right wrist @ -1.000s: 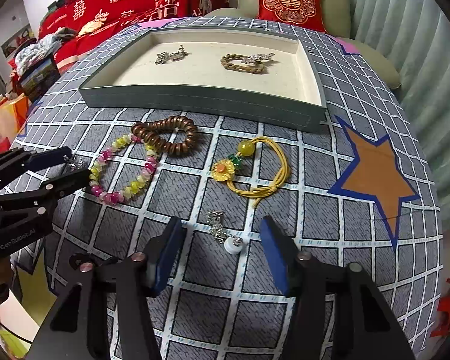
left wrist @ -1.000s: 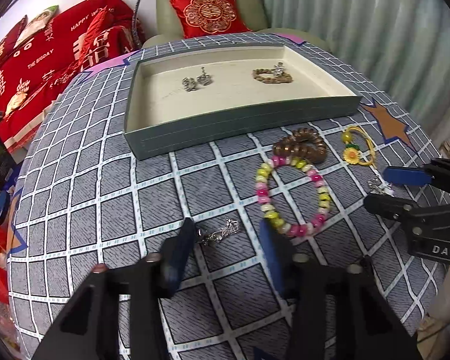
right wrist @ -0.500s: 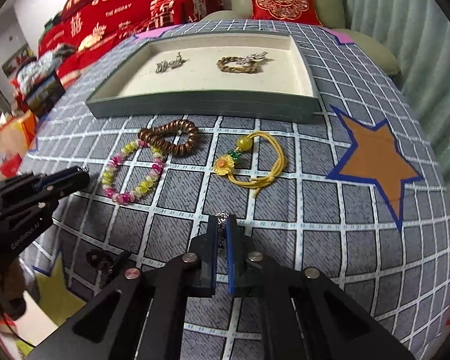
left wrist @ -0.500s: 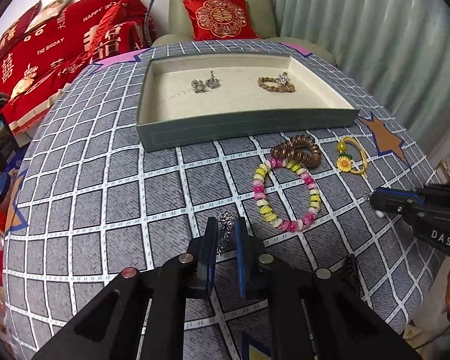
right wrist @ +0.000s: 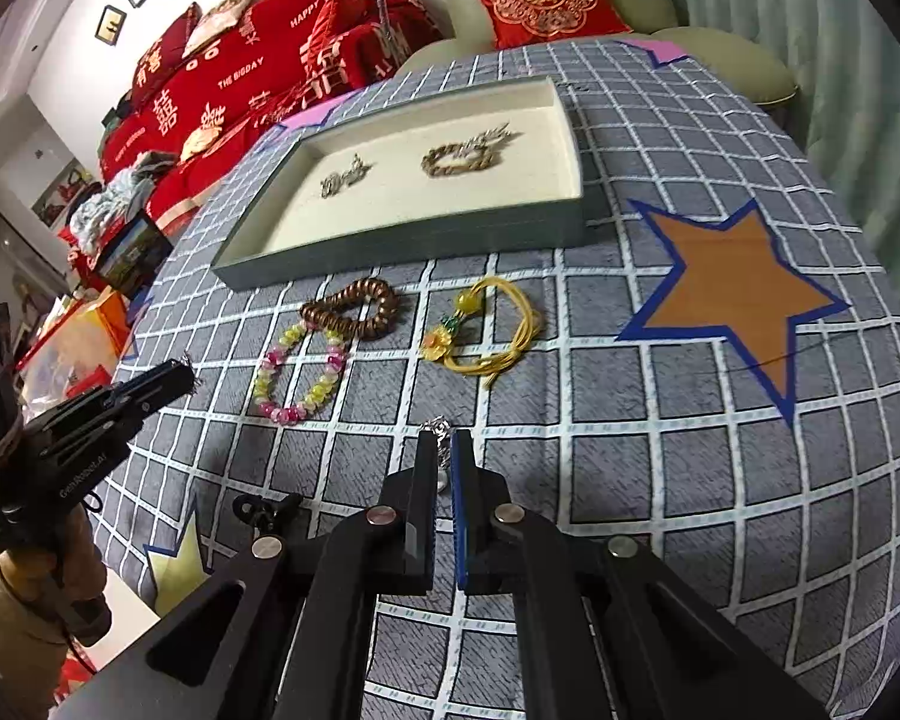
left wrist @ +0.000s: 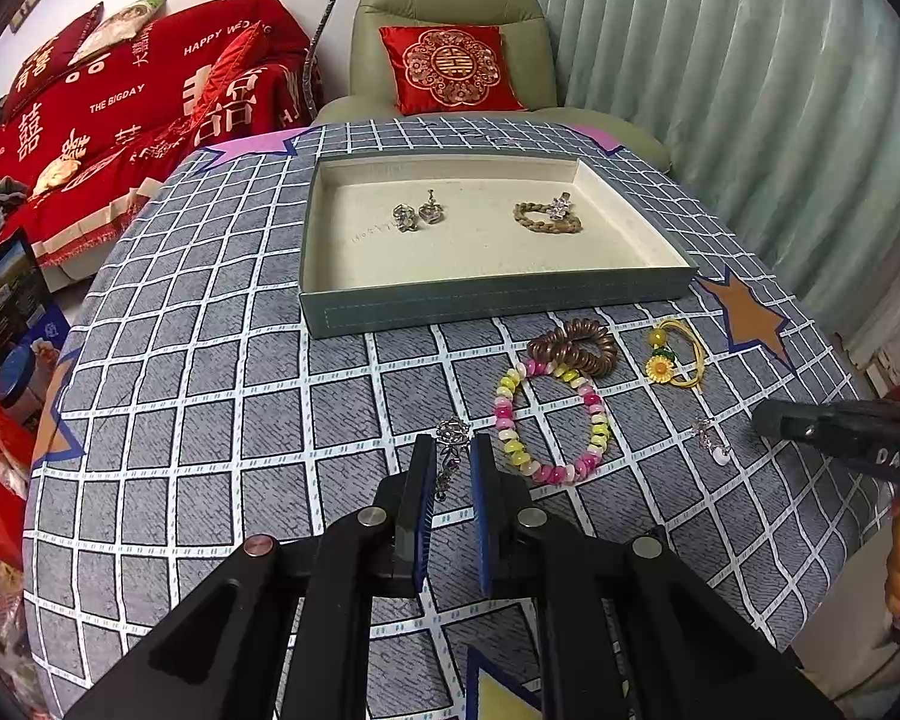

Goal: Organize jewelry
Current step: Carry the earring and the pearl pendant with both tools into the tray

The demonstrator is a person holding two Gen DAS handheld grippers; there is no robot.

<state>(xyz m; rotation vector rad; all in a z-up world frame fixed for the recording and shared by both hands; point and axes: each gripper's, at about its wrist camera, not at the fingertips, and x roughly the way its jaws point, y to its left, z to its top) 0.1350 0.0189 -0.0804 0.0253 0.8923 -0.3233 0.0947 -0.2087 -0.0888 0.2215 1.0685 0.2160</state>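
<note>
Both tools are clamped down on little silver pieces right now. The left tool (left wrist: 453,462) has its blue pads squeezed on a silver earring (left wrist: 452,441), a sparkly cluster poking out past the tips with a thin bit dangling between the pads. The right tool (right wrist: 444,456) is pinched nearly all the way together on another silver earring (right wrist: 440,429) – this one has a small pale drop at the bottom, easier to spot from the left camera, where it hangs off the tip of the right tool. Both tools point steeply downward, and both pieces look lifted just off the tabletop (left wrist: 210,396), though it's hard to be sure.

My guess is they're grabbed as a pair so they can land together in the tray (left wrist: 498,300), next to the two silver earrings (left wrist: 417,216) already lying on the left half of the cream lining. A brown braided bracelet (left wrist: 546,219) with a silver charm sits on the right half.

Still out on the checked cloth – a pink-and-yellow bead bracelet (left wrist: 549,420), a brown coil bracelet (left wrist: 573,348) touching it, and a yellow cord bracelet (left wrist: 675,357) with a flower charm, just beside those.

So I'd say roughly halfway through.
</note>
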